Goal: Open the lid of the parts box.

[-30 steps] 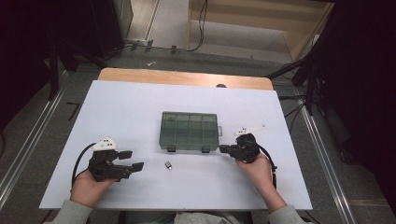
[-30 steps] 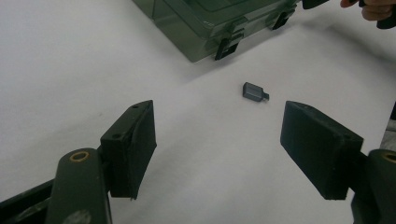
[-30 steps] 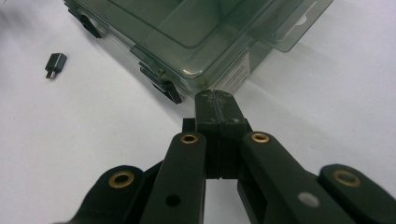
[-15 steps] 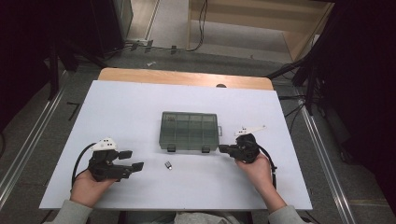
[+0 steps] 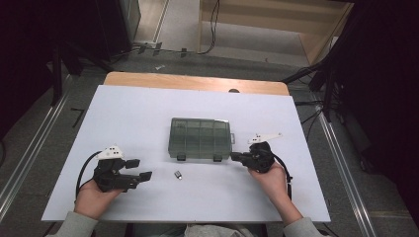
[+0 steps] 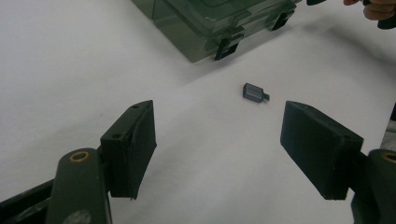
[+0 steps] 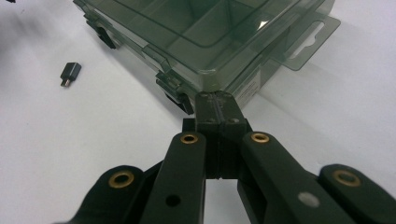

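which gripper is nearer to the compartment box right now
Right. The right gripper, fingers shut, sits at the near right corner of the compartment box. The left gripper, fingers open, lies off to the box's near left.

Bright table (image 5: 148,113), dark surroundings; gripper views perhaps slightly soft.

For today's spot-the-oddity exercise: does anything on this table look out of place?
One small dark part lies loose on the white table, outside the closed compartment box, just before its latches. Nothing looks spilled or damaged.
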Tool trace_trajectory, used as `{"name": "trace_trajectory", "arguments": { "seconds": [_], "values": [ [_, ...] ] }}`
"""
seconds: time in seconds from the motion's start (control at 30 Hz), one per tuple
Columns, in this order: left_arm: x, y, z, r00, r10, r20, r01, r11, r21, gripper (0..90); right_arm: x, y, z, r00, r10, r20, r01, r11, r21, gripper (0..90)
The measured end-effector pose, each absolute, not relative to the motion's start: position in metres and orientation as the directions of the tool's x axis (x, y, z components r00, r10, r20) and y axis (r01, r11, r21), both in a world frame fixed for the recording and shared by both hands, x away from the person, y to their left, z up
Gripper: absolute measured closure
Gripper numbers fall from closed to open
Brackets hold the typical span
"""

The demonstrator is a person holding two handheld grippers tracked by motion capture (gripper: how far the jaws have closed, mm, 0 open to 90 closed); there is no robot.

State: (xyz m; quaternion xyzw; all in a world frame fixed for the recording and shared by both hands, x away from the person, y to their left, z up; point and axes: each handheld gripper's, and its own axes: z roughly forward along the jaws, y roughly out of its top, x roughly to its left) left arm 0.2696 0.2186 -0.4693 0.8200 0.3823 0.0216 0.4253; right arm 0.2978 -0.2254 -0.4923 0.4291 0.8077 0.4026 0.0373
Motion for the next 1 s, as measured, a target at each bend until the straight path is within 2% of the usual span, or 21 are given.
{"name": "trace_trajectory", "arguments": {
  "seconds": [1.0],
  "values": [
    [0.2697,0.2182,-0.4694,0.706,0.647,-0.289,0.609,-0.345,0.714,27.1,0.3031,-0.2234,-0.4829,-0.643,0.710,0.288,0.617,0.258,0.743,87.3]
  ]
}}
